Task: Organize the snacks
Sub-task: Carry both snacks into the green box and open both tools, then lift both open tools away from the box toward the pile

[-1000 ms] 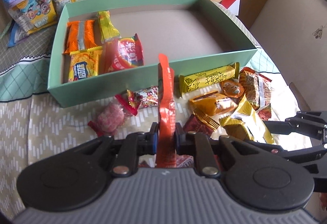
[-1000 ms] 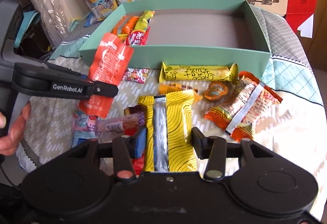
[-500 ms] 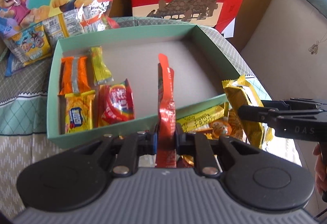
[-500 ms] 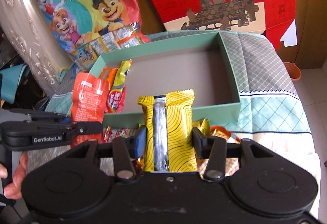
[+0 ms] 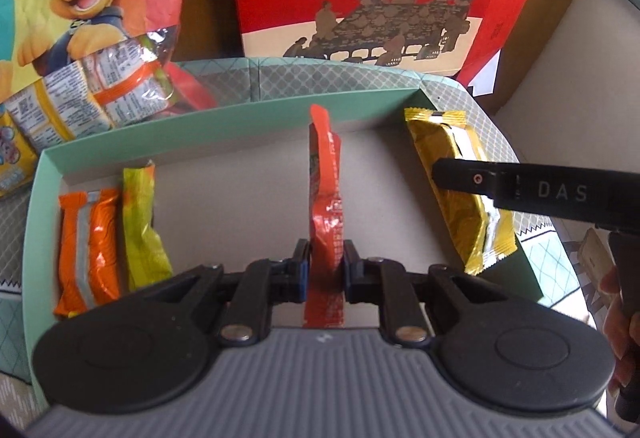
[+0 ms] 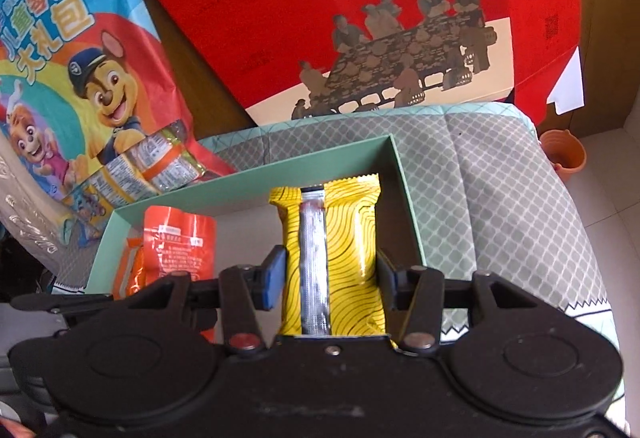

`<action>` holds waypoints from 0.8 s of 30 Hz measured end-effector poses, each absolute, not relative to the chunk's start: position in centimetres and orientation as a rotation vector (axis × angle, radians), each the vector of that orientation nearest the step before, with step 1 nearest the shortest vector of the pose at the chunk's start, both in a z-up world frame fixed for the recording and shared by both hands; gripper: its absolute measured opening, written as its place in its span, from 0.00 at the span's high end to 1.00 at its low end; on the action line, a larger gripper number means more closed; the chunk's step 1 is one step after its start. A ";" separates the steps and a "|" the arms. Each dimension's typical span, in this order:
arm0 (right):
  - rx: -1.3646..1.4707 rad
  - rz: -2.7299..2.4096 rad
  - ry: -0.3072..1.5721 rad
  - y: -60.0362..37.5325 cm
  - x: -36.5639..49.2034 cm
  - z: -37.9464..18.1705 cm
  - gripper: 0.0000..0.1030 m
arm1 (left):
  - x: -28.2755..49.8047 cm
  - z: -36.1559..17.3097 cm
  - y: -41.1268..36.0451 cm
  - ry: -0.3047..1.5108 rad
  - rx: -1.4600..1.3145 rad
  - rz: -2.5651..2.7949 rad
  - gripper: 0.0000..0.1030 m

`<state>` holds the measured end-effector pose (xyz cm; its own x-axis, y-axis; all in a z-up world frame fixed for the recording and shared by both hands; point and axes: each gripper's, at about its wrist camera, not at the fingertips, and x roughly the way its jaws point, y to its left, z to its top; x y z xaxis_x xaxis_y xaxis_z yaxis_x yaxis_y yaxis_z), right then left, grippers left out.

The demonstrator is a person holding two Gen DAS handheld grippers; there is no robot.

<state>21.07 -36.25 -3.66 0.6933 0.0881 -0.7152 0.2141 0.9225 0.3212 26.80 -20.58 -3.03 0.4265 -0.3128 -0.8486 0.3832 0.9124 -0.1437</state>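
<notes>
Left gripper (image 5: pixel 324 270): clamped on a red-orange snack packet (image 5: pixel 326 194), held on edge above the middle of the box.
Right gripper (image 6: pixel 330 278): clamped across the width of a yellow packet with black wavy lines (image 6: pixel 332 250), silver seam facing up, held over the right end of the box near its far right corner.
Box (image 5: pixel 40 206): shallow, mint-green walls, grey-brown floor, open top, sitting on a patterned cloth (image 6: pixel 500 198) that covers the bench.
Inside the box, left end: an orange packet with a silver stripe (image 5: pixel 88 250) lies flat beside a yellow-green packet (image 5: pixel 140 226); the two look to be touching, though the blur makes that uncertain.
Box floor, middle and right: bare beneath the two held packets.
Behind the box, left: a large gift bag printed with cartoon puppies (image 6: pixel 80 50), with clear-wrapped snack packs (image 5: pixel 100 98) spilling from it just beyond the far wall.
Behind the box, centre: a red gift box (image 6: pixel 340 6) with Chinese lettering and a picture of figures around a long table.
Far right, on the floor: a small orange pot (image 6: pixel 562 154).
</notes>
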 end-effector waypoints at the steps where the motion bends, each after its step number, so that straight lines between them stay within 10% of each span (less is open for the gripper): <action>1: 0.403 -0.072 0.812 -36.5 21.9 -4.0 0.54 | 27.4 -3.3 -21.0 1.045 0.074 -0.437 0.85; 9: 0.388 -0.072 0.813 -37.6 25.8 -5.3 0.45 | 31.1 -5.1 -23.8 1.055 0.074 -0.430 0.82; 13: 0.404 -0.065 0.784 -37.7 25.3 -4.9 0.09 | 31.0 -5.1 -24.1 1.027 0.084 -0.399 0.17; 24: 0.402 -0.068 0.765 -36.7 21.1 -3.0 0.00 | 27.4 -3.6 -22.8 1.030 0.096 -0.390 0.05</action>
